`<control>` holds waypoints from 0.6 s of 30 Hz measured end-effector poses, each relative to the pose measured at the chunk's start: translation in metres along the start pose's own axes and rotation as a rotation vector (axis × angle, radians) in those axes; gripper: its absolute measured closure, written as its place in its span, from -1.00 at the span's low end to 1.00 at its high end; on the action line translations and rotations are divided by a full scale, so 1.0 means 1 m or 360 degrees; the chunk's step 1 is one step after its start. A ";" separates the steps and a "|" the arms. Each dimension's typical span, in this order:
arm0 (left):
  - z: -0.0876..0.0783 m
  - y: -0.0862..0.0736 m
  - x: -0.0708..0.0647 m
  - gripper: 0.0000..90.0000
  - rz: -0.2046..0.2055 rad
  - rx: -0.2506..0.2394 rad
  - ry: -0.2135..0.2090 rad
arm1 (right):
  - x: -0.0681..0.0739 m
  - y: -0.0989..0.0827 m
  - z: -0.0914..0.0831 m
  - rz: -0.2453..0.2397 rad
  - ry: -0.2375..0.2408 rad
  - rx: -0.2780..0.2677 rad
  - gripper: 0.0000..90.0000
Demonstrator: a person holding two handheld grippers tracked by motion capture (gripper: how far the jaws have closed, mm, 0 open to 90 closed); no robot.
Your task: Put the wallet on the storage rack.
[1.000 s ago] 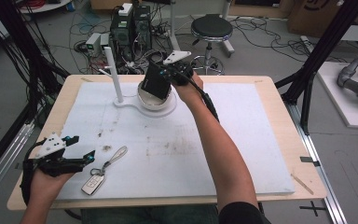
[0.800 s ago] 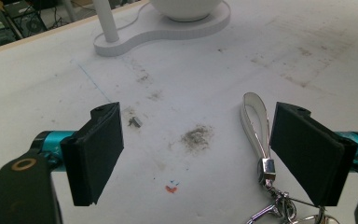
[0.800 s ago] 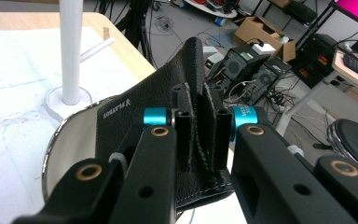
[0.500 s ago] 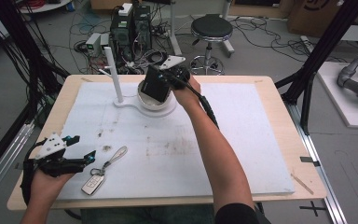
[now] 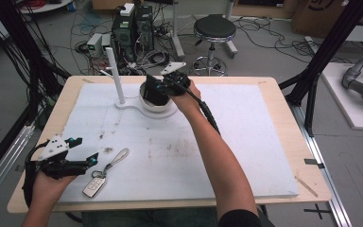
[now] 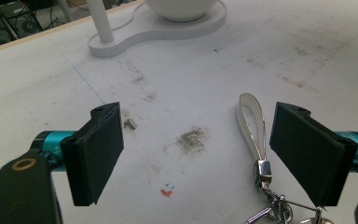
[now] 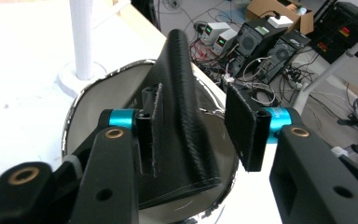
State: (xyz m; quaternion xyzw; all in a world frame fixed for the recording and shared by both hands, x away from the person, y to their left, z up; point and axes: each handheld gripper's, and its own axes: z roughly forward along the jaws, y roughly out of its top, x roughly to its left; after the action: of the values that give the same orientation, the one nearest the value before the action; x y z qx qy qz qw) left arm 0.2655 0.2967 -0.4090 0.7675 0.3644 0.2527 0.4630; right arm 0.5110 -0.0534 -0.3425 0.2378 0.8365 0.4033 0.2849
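- The right gripper (image 7: 193,133) has just been opening: in the earlier high views it pinches the black wallet (image 7: 186,121) above the bowl (image 7: 81,109), and now its jaws stand apart, the wallet between them, one pad close against it and the other clear.
- This reads as a release, so the wallet looks delivered into the bowl, leaning upright against the rim.
- The wallet is slim, folded and finely grained like textured leather; the bowl is round, with a shiny metallic rim, on a white stand (image 5: 123,105) with a slender post.
- The left gripper (image 6: 198,151) rests low over the white mat (image 5: 246,142), jaws spread wide and empty, beside the key fob (image 5: 93,186) with its pale strap loop and metal clasp.
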 end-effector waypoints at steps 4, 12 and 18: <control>0.001 0.001 0.000 -0.61 0.0002 0.0002 -0.0005 | -0.004 0.000 -0.007 0.0031 -0.0019 0.0003 -0.06; 0.004 0.003 -0.002 -0.61 0.0001 -0.0003 -0.0016 | -0.012 0.001 -0.034 0.0090 0.0065 0.0017 -0.24; 0.010 0.007 -0.002 -0.61 0.0010 -0.0009 -0.0042 | -0.013 -0.002 -0.050 0.0093 0.0116 0.0033 -0.27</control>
State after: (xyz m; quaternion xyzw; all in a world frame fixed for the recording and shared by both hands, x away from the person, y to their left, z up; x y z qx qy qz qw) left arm 0.2738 0.2875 -0.4077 0.7706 0.3552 0.2449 0.4691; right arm 0.4863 -0.0895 -0.3149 0.2501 0.8431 0.4111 0.2400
